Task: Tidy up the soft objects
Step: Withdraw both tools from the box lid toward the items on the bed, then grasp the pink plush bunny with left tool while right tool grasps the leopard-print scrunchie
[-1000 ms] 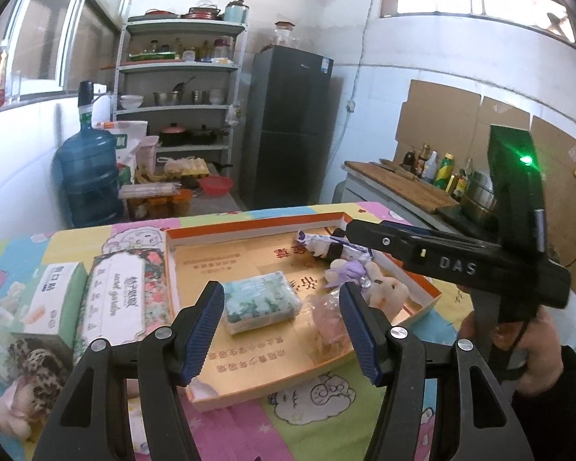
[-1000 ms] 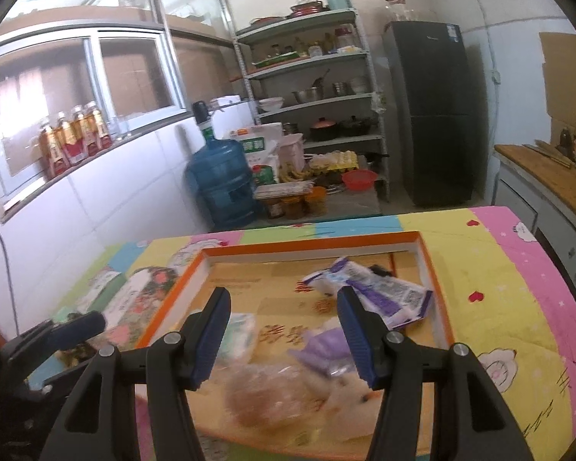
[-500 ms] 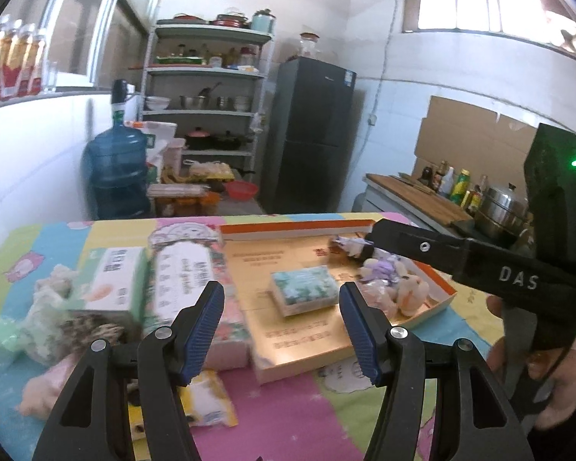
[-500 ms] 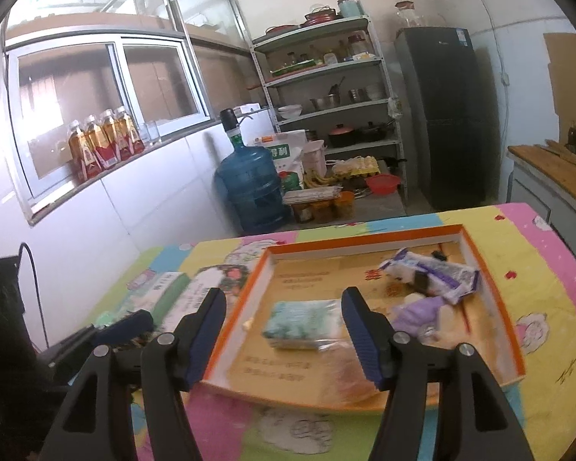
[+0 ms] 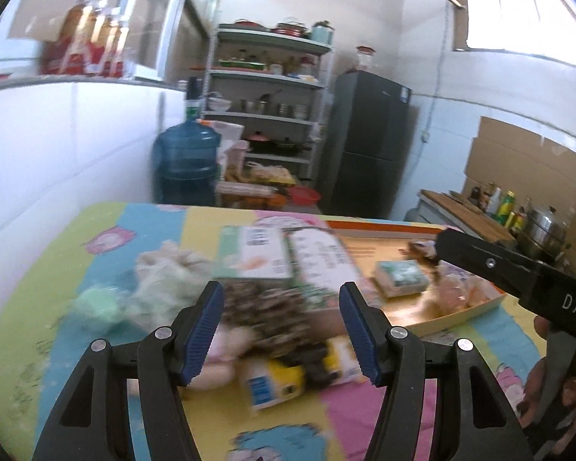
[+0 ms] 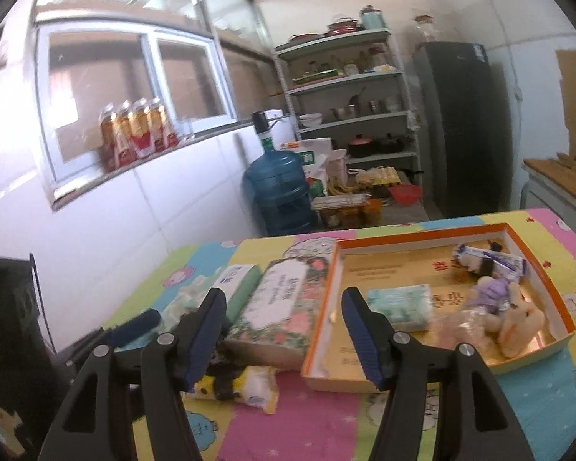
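Jaws of the left gripper (image 5: 282, 324) stand wide apart with nothing gripped, above a blurred spotted plush (image 5: 267, 309) on the surface (image 5: 368, 415). The right gripper (image 6: 284, 330) gapes too, empty, near the orange-rimmed tray (image 6: 426, 228) holding a tissue pack (image 6: 401, 303) and a plush rabbit (image 6: 518, 324).

Orange-rimmed tray (image 6: 422, 232), floral tissue pack (image 6: 280, 307), blue water jug (image 6: 276, 192).

My table carries a cartoon-print cloth (image 6: 318, 422) in pink, yellow and blue. On it lie an orange-rimmed tray (image 6: 426, 232), a floral tissue pack (image 6: 278, 309) touching its left wall, a green-sided tissue box (image 6: 236, 288) beside that, and a yellow-and-white packet (image 6: 255, 386) nearer me.
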`<act>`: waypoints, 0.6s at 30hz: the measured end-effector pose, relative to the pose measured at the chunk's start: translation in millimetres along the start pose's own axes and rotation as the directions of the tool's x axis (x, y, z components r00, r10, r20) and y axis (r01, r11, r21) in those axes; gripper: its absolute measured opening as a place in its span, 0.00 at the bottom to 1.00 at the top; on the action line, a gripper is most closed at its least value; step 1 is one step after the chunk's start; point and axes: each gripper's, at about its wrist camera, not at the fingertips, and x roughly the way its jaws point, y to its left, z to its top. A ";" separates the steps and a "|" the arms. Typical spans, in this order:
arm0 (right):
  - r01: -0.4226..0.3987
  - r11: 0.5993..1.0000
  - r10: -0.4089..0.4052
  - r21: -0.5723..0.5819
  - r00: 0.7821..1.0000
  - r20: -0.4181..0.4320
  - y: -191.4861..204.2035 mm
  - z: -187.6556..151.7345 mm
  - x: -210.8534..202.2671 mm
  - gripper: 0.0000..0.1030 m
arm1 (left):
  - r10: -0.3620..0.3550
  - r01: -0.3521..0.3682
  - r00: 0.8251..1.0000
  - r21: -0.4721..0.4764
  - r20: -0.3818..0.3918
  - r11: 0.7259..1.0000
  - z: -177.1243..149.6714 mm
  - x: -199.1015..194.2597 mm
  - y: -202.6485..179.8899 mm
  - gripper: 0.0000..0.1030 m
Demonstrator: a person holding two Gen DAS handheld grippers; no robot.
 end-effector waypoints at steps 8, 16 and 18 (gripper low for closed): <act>-0.042 0.998 0.041 -0.036 0.999 -0.023 33.1 -17.0 11.4 0.60 | 0.036 -0.036 0.999 -0.036 0.002 0.999 -9.4 -17.5 47.5 0.62; -0.088 0.994 0.085 -0.062 0.996 -0.039 49.2 -32.8 17.5 0.60 | 0.007 -0.006 1.000 0.058 -0.014 0.998 -22.2 -18.5 64.7 0.62; -0.089 0.994 0.085 -0.069 0.995 -0.048 53.8 -35.1 20.2 0.60 | -0.006 0.008 1.000 0.084 -0.027 0.996 -24.2 -16.5 66.4 0.62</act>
